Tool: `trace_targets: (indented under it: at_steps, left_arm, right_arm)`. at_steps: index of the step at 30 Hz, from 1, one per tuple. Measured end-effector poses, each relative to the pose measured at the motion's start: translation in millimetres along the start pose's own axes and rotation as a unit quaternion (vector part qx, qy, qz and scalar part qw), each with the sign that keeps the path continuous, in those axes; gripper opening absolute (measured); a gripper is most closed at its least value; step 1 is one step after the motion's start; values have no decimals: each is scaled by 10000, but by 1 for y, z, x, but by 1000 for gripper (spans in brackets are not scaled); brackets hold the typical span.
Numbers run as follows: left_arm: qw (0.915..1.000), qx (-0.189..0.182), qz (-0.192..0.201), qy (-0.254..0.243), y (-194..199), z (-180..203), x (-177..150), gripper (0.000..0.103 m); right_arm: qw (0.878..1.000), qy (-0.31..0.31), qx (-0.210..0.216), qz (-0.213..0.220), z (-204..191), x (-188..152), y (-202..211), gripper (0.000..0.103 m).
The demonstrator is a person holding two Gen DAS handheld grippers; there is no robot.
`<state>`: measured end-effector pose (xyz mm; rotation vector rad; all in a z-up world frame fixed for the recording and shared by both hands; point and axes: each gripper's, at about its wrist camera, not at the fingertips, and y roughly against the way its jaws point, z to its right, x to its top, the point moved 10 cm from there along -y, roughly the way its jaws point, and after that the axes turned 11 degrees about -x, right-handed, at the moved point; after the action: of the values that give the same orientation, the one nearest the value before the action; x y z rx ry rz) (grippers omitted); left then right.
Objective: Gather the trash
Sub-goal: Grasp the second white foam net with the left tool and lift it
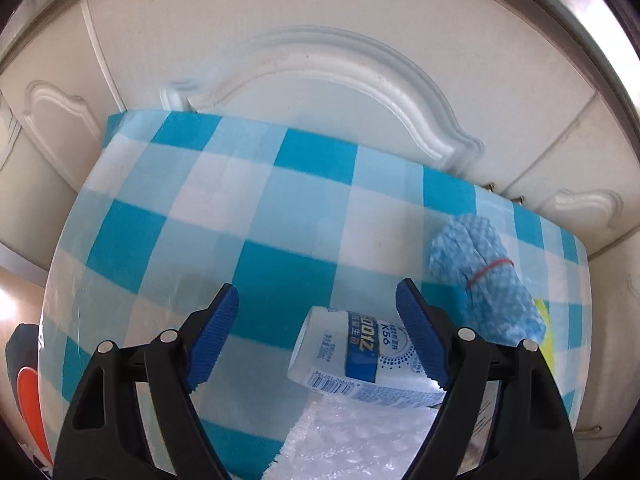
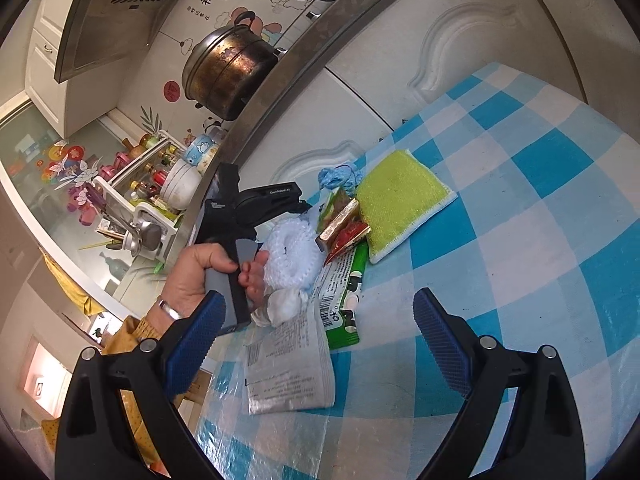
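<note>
Approach step: left gripper [image 1: 318, 334] jaws spread, empty, straddling the small white plastic bottle with blue label [image 1: 362, 356] lying lower centre on the blue-white checked tablecloth [image 1: 248, 216]. Right gripper [image 2: 318, 338] also spread, empty. Next, probably: advance, close on bottle

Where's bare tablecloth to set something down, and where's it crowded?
Free: the checked tablecloth right of the yellow sponge, out past the right tool; also the cloth ahead of the left tool, toward the cabinet door. Crowded: wrappers, green packet and bubble wrap left of the sponge.
</note>
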<state>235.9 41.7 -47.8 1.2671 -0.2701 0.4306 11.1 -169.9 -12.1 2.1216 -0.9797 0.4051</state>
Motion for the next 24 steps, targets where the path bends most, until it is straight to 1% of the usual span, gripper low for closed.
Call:
trace_targets:
  at_steps: [4,10,13,16,18,20,21,22,24]
  left_arm:
    - [9995,-283,-126,-53,13,6,-34,82]
    - [9970,-635,-274,-347,40,19,-101,82]
    - [9948,-843,-280,-489,54,21,-122,82]
    - [9918,-1158,-157,-515,68,26,-125,82]
    - [9894,-1358,6,-523,85,28,-124,82]
    - [9871,-1472,192,-600,99,31,-124,83]
    - [9859,-1518,269,-648,110,30,-127,85]
    - [9845,-1581,321,-690,117,29,-131,89]
    - [9803,-1736,361,-866,133,27,-146,90]
  right_arm:
    - [9999,31,-88,57,3,2,2,94]
    - [9995,147,-260,60,6,0,2,94]
    - [9992,219,-331,12,7,-3,1,94]
    - [9991,240,-323,-115,8,-8,-2,94]
    - [9988,261,-368,-189,10,-11,-5,94]
    - [9984,294,-411,-246,12,-14,-6,94]
    - [9982,312,-426,-288,12,-14,-7,94]
    - [9979,331,-458,-305,13,-15,-7,94]
    - [9976,350,-500,-316,14,-15,-7,94]
